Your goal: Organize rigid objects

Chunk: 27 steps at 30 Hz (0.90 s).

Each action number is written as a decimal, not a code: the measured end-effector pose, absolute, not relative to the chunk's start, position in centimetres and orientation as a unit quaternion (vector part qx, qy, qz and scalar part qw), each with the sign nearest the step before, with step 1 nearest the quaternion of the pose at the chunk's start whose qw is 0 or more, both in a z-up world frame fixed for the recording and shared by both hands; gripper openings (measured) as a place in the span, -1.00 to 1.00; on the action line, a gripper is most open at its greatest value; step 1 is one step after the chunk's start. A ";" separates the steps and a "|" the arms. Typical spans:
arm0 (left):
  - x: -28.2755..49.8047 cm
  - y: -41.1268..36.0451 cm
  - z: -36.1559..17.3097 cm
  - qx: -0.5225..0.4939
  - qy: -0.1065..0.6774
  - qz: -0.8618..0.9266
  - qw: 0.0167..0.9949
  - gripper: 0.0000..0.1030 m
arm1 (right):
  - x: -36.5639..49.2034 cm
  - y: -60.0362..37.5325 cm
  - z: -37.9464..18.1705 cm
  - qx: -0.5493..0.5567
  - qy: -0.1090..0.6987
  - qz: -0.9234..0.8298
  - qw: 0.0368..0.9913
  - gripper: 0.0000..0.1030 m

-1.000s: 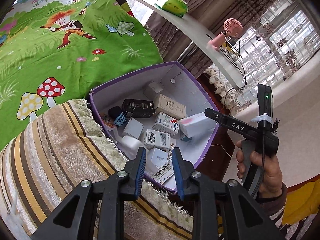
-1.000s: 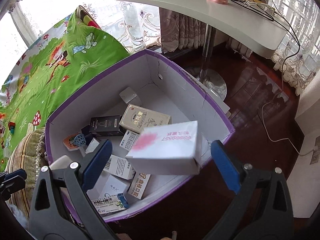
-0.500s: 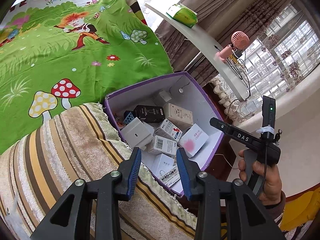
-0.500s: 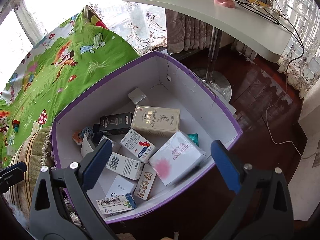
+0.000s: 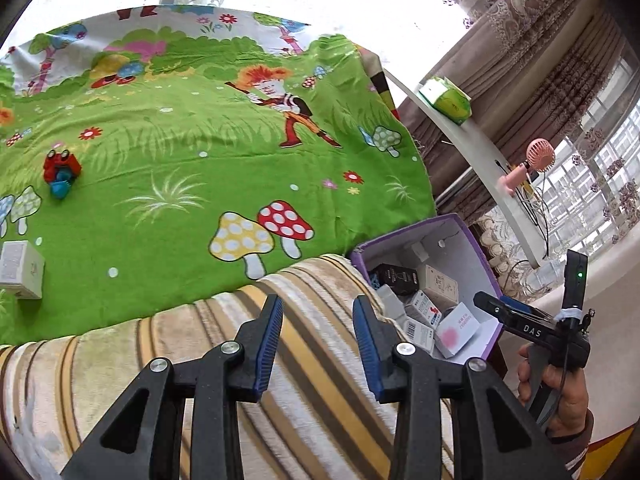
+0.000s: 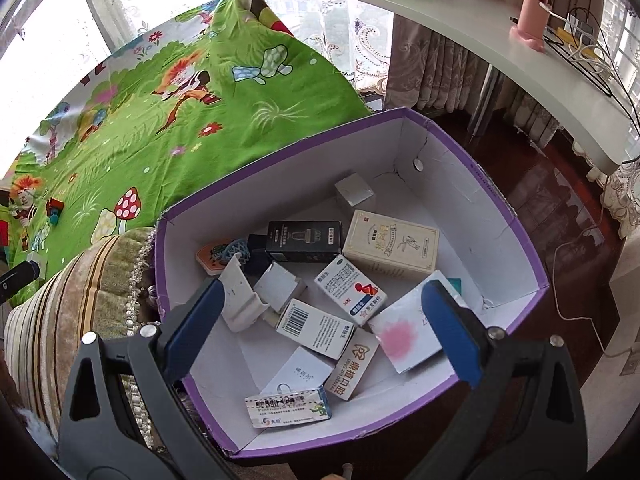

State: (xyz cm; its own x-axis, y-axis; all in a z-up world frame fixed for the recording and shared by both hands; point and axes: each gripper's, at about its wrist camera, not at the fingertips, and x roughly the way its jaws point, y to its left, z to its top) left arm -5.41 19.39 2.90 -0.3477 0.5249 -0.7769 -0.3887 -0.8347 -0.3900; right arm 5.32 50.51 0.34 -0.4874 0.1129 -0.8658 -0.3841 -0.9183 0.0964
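Inside purple box (image 6: 516,216), pink-blotched white carton (image 6: 404,332) flat, long axis diagonal, both grippers' jaws apart, empty

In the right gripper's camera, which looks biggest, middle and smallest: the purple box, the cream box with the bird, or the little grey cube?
1. purple box
2. cream box
3. grey cube, though it lies farthest back, so it may look smaller.
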 end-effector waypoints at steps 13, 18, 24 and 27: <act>-9.5 6.0 2.0 -0.503 -0.069 0.851 0.136 -0.25 | 0.7 43.8 1.5 -0.487 0.090 0.865 0.079 0.94; -10.7 3.3 1.0 -0.513 -0.054 0.852 0.089 0.00 | -1.5 40.6 2.2 -0.485 0.069 0.871 0.047 0.94; -12.7 2.2 -0.3 -0.533 -0.017 0.844 0.060 0.15 | -5.2 35.7 2.9 -0.485 0.032 0.874 -0.003 0.94; -13.7 2.2 -1.1 -0.545 -0.001 0.837 0.056 0.15 | -7.3 32.9 3.0 -0.484 0.013 0.875 -0.030 0.94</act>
State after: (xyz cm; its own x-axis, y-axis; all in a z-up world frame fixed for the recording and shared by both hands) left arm -13.70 2.25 -1.12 -0.3997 0.0944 -0.9118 -0.0932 -0.9937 -0.0621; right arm -7.31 32.86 3.02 -0.5300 -0.0657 -0.8455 0.0400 -0.9978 0.0525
